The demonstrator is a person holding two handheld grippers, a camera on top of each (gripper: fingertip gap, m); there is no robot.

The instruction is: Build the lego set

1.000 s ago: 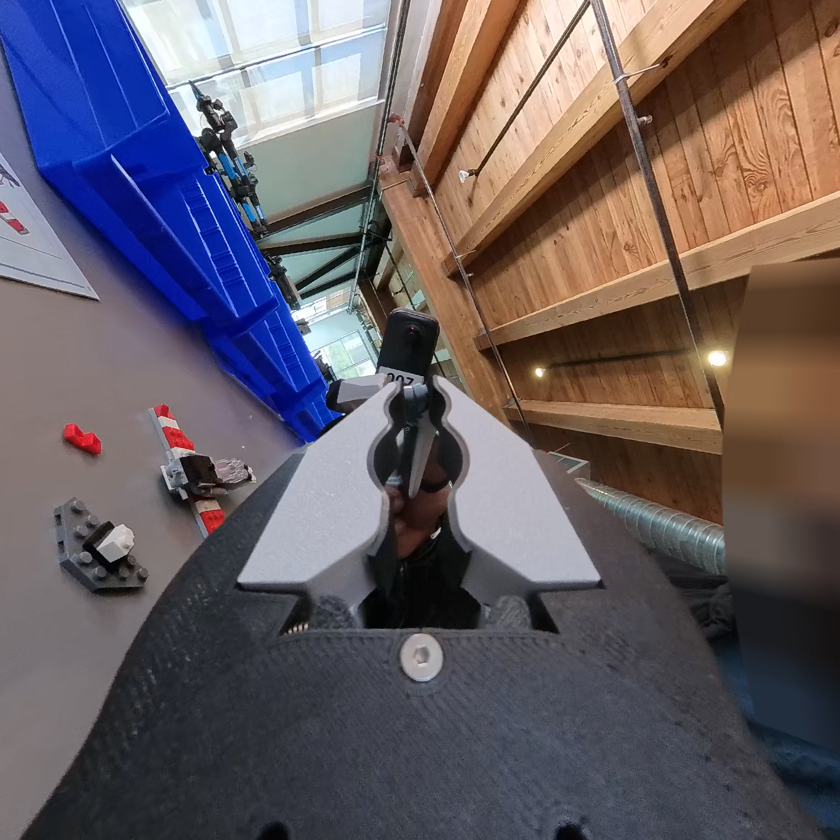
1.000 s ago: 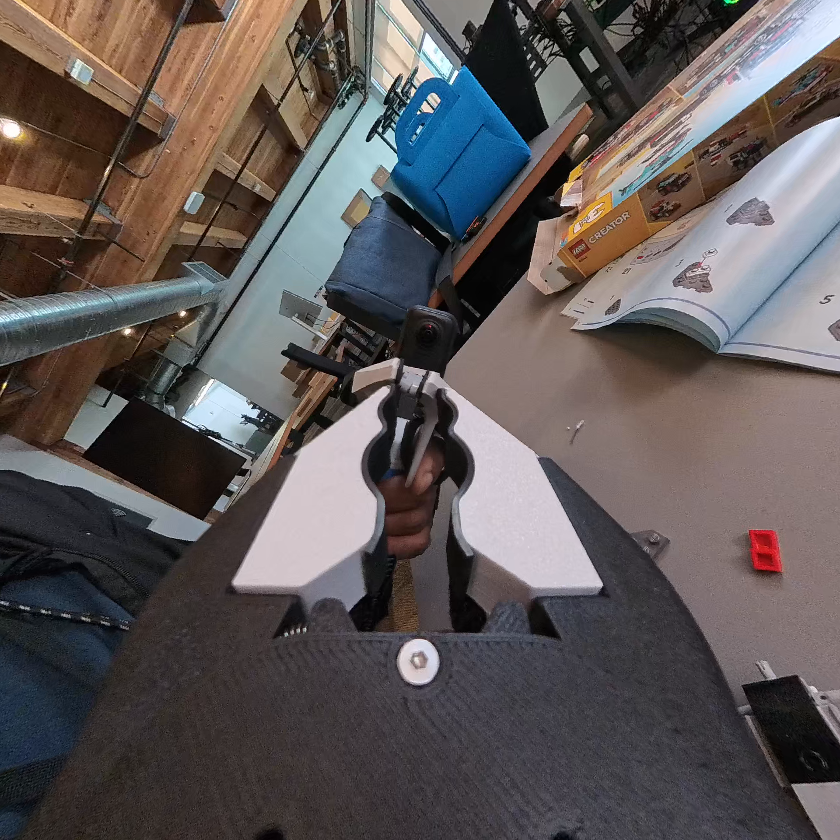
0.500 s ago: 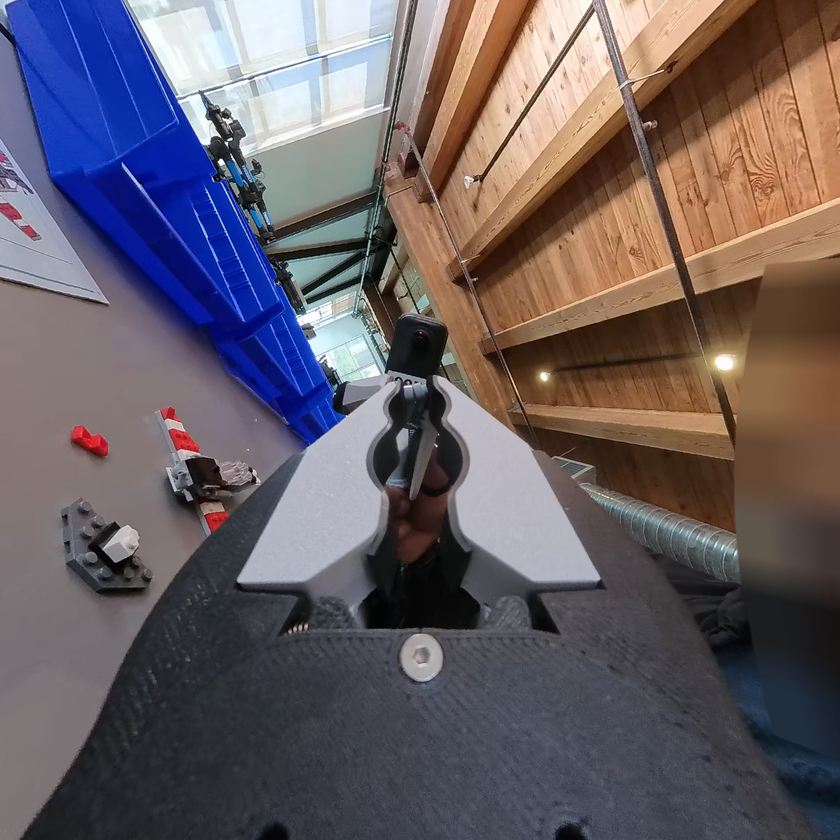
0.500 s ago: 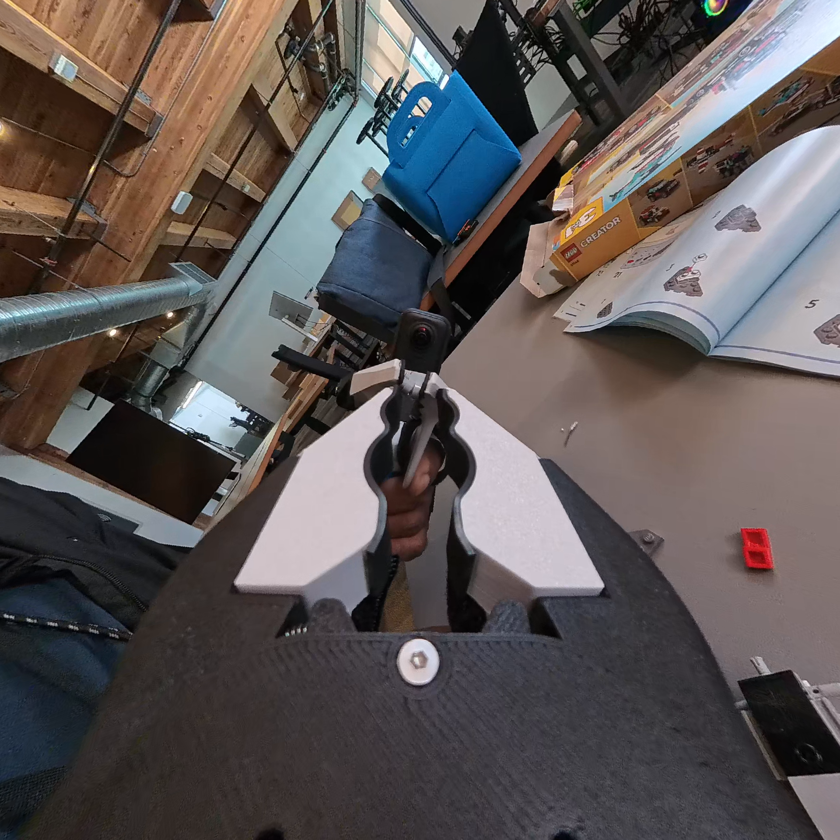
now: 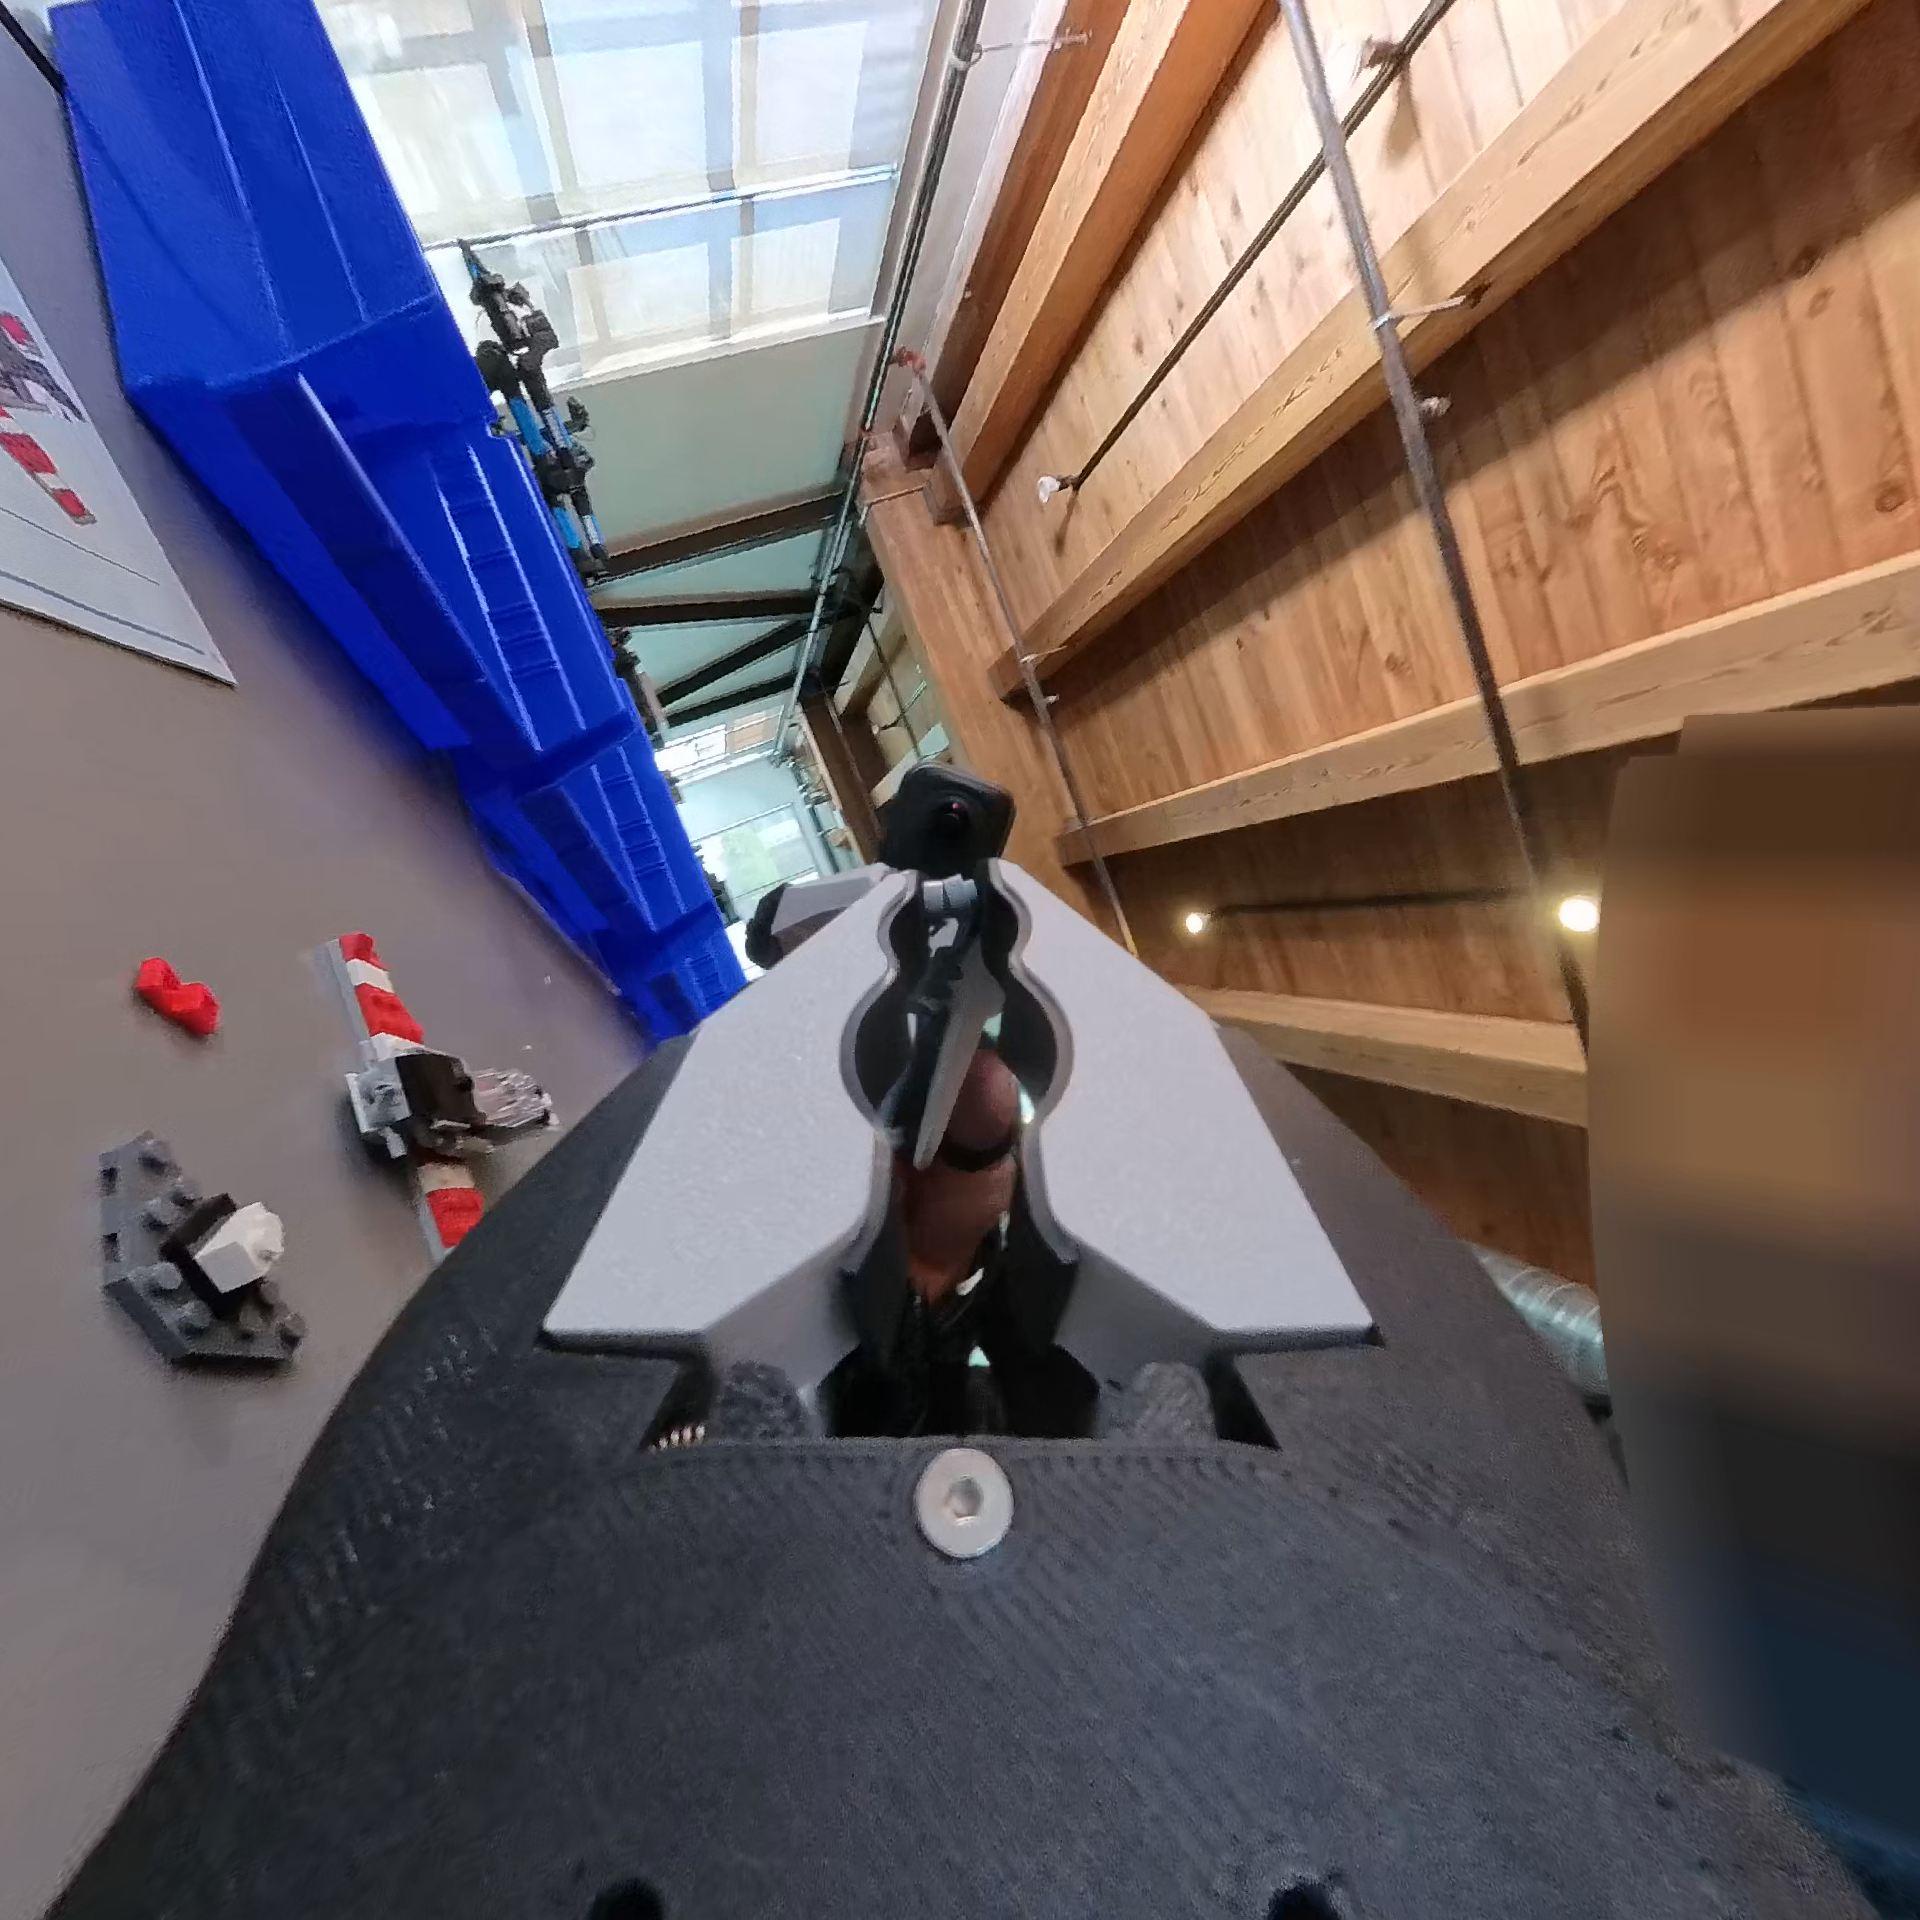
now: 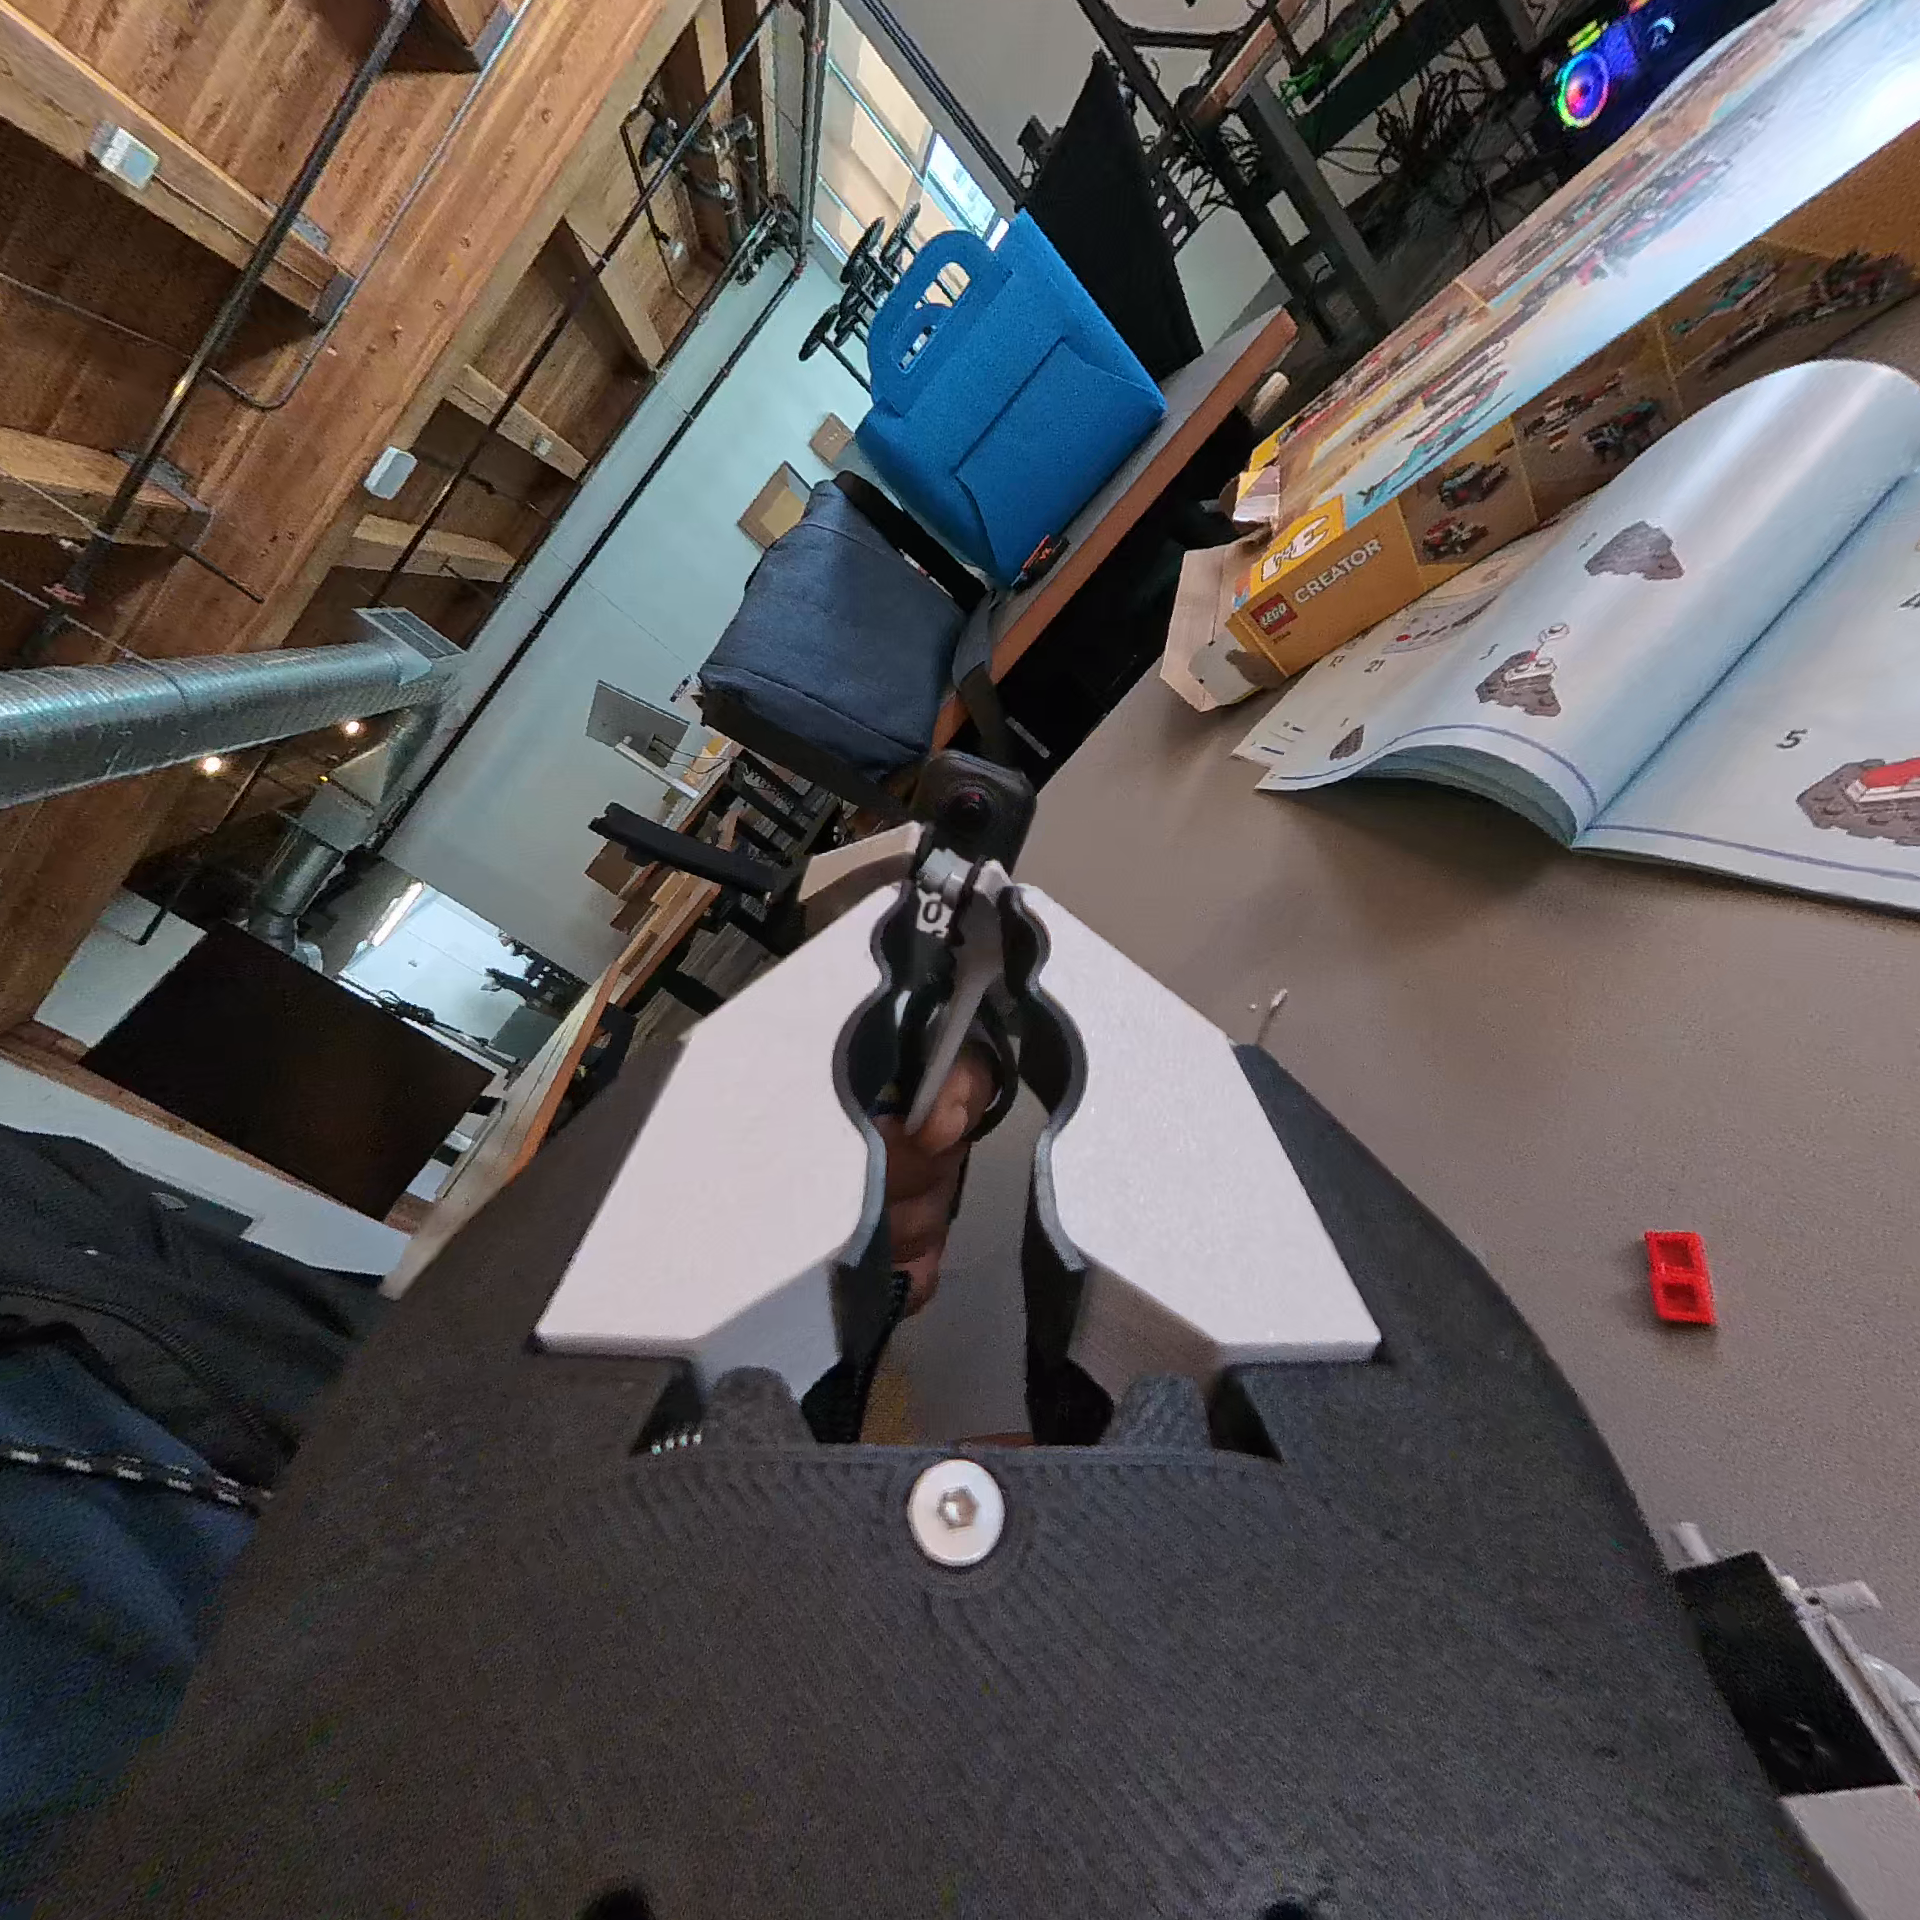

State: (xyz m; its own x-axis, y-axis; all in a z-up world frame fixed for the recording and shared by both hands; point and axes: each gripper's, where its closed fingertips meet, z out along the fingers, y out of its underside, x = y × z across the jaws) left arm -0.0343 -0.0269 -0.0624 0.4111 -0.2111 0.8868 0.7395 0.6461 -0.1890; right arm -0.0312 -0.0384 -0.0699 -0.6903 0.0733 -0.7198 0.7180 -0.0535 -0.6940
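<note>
My two grippers face each other tip to tip above a grey table. My left gripper [image 5: 951, 885] has its grey fingers [image 5: 748, 1122] closed together, and I see nothing between the tips. My right gripper [image 6: 948, 883] is closed the same way. In each view the other gripper's camera [image 5: 945, 821] and the hand holding it show just beyond the tips. On the table in the left wrist view lie a small red piece [image 5: 177, 995], a red-and-white striped assembly [image 5: 416, 1081] and a dark grey plate with a black-and-white brick [image 5: 197, 1247]. A red two-stud plate [image 6: 1678, 1278] lies in the right wrist view.
Blue bins [image 5: 312, 416] and a printed sheet [image 5: 62, 520] line the table's far side. An open instruction booklet [image 6: 1662, 707] and the set's box [image 6: 1455, 499] lie at the right. A black-and-grey assembly [image 6: 1787, 1683] sits at the lower right edge. A blue bag [image 6: 997, 405] stands beyond. My two grippers' fingertips are within a few centimetres of each other. Both grippers' tips are roughly 15 cm from the red two-stud plate [image 6: 1678, 1278]. It is also in sight in the left wrist view [image 5: 187, 998]. From either gripper's tips it is about 15 cm to the red-and-white striped assembly [image 5: 416, 1081].
Both grippers stay shut and facing each other. Both views have drifted slightly, so the table pieces have shifted a little in frame. Nothing was taken or let go.
</note>
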